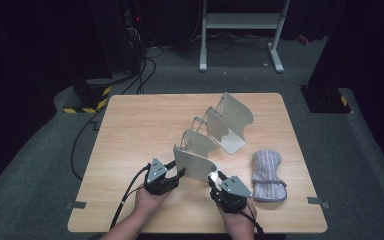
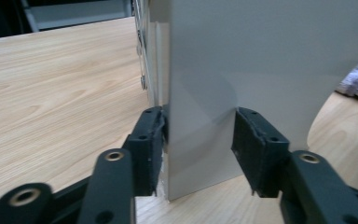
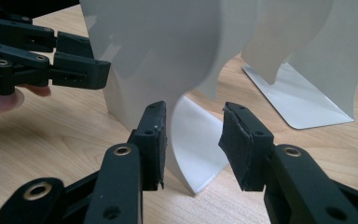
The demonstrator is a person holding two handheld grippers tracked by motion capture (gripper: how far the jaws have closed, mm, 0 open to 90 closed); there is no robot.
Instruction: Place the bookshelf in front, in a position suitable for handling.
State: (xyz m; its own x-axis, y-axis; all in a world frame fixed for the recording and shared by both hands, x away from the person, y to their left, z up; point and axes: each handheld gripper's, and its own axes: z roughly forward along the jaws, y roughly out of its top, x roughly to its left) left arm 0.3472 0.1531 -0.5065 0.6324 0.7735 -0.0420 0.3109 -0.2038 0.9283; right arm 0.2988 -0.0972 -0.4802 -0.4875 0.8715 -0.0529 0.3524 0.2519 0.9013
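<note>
Several pale metal bookends stand in a diagonal row on the wooden table (image 1: pixel 130 130). The nearest bookend (image 1: pixel 195 167) stands upright between my two grippers. My left gripper (image 1: pixel 178 169) is at its left edge. In the left gripper view the plate (image 2: pixel 261 60) runs slantwise between the jaws (image 2: pixel 198 140), and the right pad stands clear of its face, so that gripper is open. My right gripper (image 1: pixel 216 176) is open at the plate's right end. In the right gripper view its jaws (image 3: pixel 192 140) straddle the curved base tongue (image 3: pixel 200 154) without touching it.
A striped grey-purple knitted mitten (image 1: pixel 267 172) lies flat to the right of my right gripper. The other bookends (image 1: pixel 237 117) stand further back towards the table's middle. Beyond the far edge are a white stand's feet (image 1: pixel 240 20) and cables on the floor.
</note>
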